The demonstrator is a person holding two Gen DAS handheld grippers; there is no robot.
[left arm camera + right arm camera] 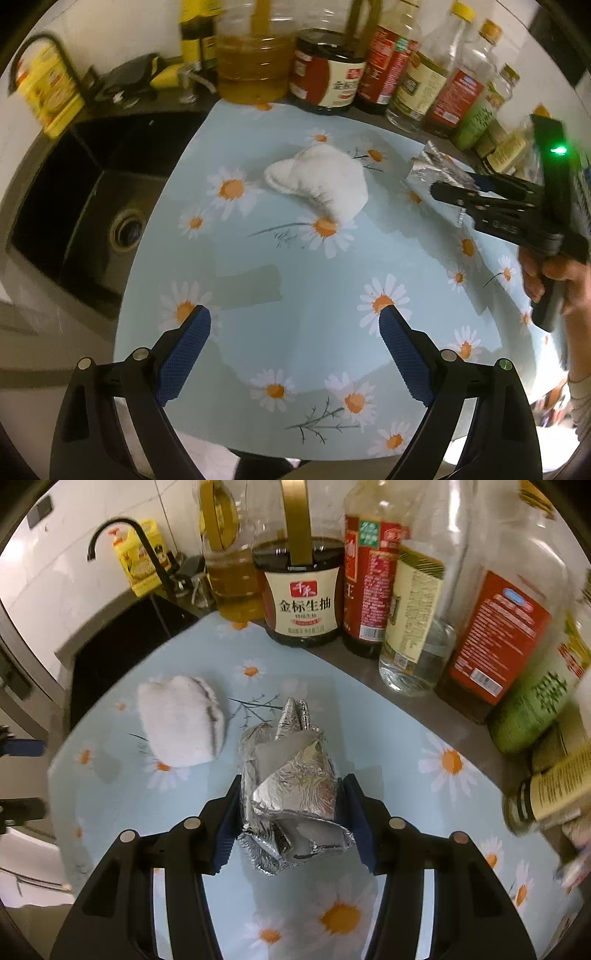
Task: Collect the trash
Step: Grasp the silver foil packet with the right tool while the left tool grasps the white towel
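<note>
Foil (291,794), crumpled into a loose silver wad, lies on the daisy-print mat (388,738), and the right gripper (290,812) is seen closed about halfway around it, a blue pad pressed against each flank. Such a wad is judged to be very light and easily crushed; it gives under pressure rather than slipping, so only a modest squeeze should be needed, and its thick lower body, where the pads already sit, looks the soundest place to hold (the thin pointed flaps at its far end would probably bend or tear). Just beside it to the left lies a white cloth (181,727), soft and limp, apart from the foil; whether it counts as trash cannot be told. The left gripper (295,325) is held wide open above bare mat with nothing between its fingers, well short of the cloth. Room for moving is bounded on several sides: a row of bottles (413,602) stands close behind the foil along the back of the counter, some of them clear and tall, so a forward swing could knock one over. A black sink (74,206) drops away past the mat's left edge, with a dark tap (122,539) arching over it. The open stretch of mat nearer the person is judged the safest path for lifting the foil up and back.
</note>
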